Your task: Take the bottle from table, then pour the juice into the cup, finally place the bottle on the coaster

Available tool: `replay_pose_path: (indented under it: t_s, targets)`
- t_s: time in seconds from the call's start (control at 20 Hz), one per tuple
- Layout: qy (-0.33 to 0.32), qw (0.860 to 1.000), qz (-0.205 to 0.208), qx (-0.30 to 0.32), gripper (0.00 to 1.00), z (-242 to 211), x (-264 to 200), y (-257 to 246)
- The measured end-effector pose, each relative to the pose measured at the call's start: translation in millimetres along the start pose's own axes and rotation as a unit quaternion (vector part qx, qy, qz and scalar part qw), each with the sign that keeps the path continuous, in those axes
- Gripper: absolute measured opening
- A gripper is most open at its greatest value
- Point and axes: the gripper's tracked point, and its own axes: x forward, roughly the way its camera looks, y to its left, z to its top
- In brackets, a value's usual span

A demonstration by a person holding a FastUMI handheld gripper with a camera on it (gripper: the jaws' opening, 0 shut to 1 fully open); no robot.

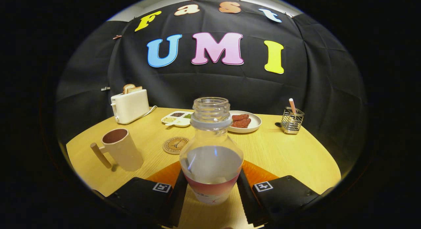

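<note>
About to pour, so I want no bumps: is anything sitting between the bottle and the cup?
Nothing visible. The bottle stands upright between the gripper fingers; the cup is ahead to its left over bare table. The coaster lies beyond that path.

The gripper [211,192] has its jaws pressed on both sides of the upright, capless bottle [211,150], near the cup [122,149].

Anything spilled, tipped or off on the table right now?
Nothing stands out. The bottle stands upright and uncapped between the gripper fingers; cup, coaster and table look dry and tidy.
</note>
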Motion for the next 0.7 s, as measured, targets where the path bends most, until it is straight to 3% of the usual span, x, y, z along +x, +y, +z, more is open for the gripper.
replay_pose_path:
  t_s: [0.55,0.7]
  targets:
    - [-0.012,0.994,0.0,-0.109,0.72,83,-1,29]
    - [-0.007,0.986,-0.022,-0.166,0.72,96,3,32]
